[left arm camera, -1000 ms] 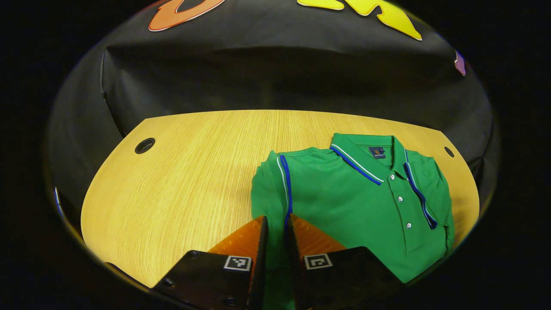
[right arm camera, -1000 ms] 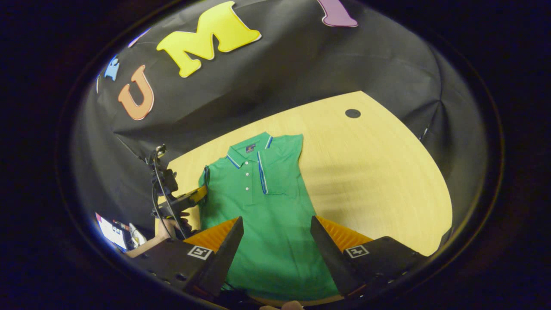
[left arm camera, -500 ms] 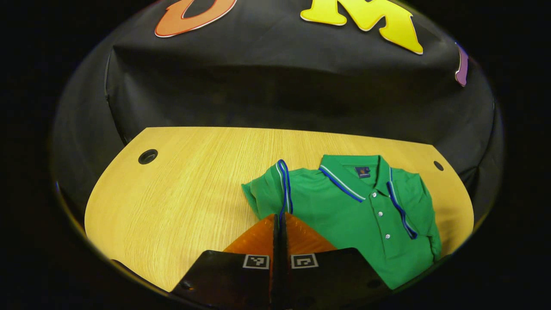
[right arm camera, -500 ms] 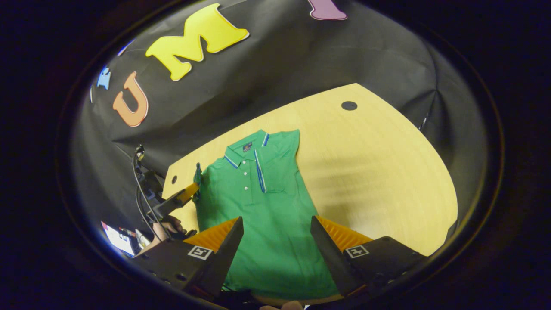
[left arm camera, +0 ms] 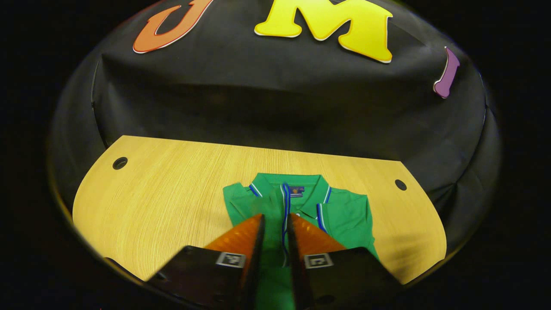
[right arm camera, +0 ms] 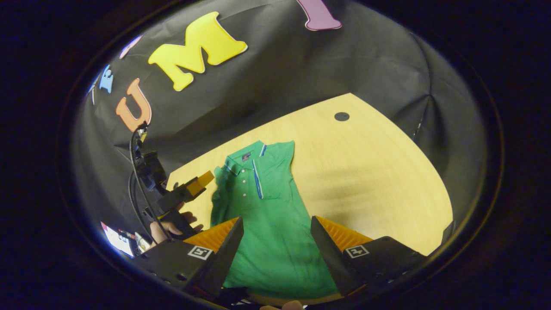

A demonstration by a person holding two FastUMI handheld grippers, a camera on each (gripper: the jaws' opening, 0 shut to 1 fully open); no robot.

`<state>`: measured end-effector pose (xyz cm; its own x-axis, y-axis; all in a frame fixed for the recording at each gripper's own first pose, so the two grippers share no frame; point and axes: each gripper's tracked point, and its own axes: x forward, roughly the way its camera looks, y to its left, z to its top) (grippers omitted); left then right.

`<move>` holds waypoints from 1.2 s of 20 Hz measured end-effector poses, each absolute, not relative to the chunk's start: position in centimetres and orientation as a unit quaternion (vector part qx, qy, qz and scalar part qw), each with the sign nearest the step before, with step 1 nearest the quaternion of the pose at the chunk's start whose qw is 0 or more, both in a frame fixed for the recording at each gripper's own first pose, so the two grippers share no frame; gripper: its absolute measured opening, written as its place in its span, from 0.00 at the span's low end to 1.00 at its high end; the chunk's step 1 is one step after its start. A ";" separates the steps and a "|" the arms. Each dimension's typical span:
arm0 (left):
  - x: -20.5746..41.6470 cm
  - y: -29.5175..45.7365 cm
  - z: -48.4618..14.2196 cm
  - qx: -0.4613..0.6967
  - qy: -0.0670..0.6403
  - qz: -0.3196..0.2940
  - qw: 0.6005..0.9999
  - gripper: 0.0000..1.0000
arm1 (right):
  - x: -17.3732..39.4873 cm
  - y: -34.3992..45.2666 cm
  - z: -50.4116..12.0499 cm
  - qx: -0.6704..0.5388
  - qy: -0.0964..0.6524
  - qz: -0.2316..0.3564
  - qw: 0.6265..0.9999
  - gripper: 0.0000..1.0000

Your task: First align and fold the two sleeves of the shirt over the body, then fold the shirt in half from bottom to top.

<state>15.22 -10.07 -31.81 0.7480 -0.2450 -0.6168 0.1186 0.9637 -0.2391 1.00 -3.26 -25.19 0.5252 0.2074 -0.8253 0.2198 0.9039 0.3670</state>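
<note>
**A:** What's hard to read here?

**B:** In the left gripper view, the left gripper (left arm camera: 275,224) has its fingers nearly together with a narrow gap, and green cloth with a blue-and-white trimmed edge runs through that gap. That looks like the sleeve (left arm camera: 284,206) of the shirt (left arm camera: 344,215), but whether both fingers press on it I cannot tell. The gripper body hides the shirt's near part.

**A:** And from the other side?

**B:** In the right gripper view the left gripper (right arm camera: 202,183) sits far off, held by a hand (right arm camera: 165,226), just beside the shirt's (right arm camera: 267,224) left shoulder. Contact there is too small to make out. The right gripper (right arm camera: 277,228) is spread wide with nothing between its fingers, hanging above the shirt's lower body. The hem is cut off behind its housing.

**A:** Where does the shirt lie?

**B:** Flat on the wooden table (right arm camera: 379,172), collar towards the far edge, its right sleeve folded over the chest.

**A:** Room to move?

**B:** Bare wood lies wide to the shirt's right, up to a cable hole (right arm camera: 342,116), and in the left gripper view to its left as well, with another hole (left arm camera: 119,162) near the far left corner.
</note>
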 end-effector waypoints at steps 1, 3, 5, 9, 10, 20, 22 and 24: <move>14.6 -9.8 -31.0 -0.095 0.334 -0.092 0.933 0.62 | 0.8 -3.3 -25.1 0.211 0.484 0.002 0.849 0.95; 14.0 -8.5 -29.2 -0.090 0.321 -0.082 0.939 1.00 | 0.6 -3.9 -24.8 0.181 0.474 0.009 0.862 0.91; 13.1 -7.0 -27.3 -0.077 0.302 -0.074 0.947 1.00 | 0.7 -3.7 -23.9 0.147 0.456 0.023 0.877 0.96; 9.8 -4.2 -23.5 -0.064 0.278 -0.063 0.956 1.00 | 0.6 -3.5 -21.5 0.072 0.411 0.047 0.908 0.96; 8.7 -3.5 -22.5 -0.065 0.274 -0.060 0.958 1.00 | 0.5 -3.4 -20.8 0.054 0.400 0.051 0.913 0.96; -4.5 1.4 -23.1 -0.020 0.297 -0.090 0.950 1.00 | -8.1 -4.6 -23.1 -0.008 0.420 0.051 0.906 0.96; -7.3 1.9 -25.1 -0.016 0.318 -0.098 0.943 1.00 | -10.1 -4.8 -24.6 0.010 0.434 0.059 0.899 0.96; -10.0 1.9 -27.5 -0.016 0.343 -0.104 0.934 1.00 | -12.3 -5.5 -27.0 0.022 0.461 0.056 0.885 0.92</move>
<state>-10.00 1.94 -27.48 0.7437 -0.2057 -0.6361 0.1833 0.9778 -0.1019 -12.32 -5.55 -26.95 0.5678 0.1203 -0.8143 -0.0795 0.9927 0.0912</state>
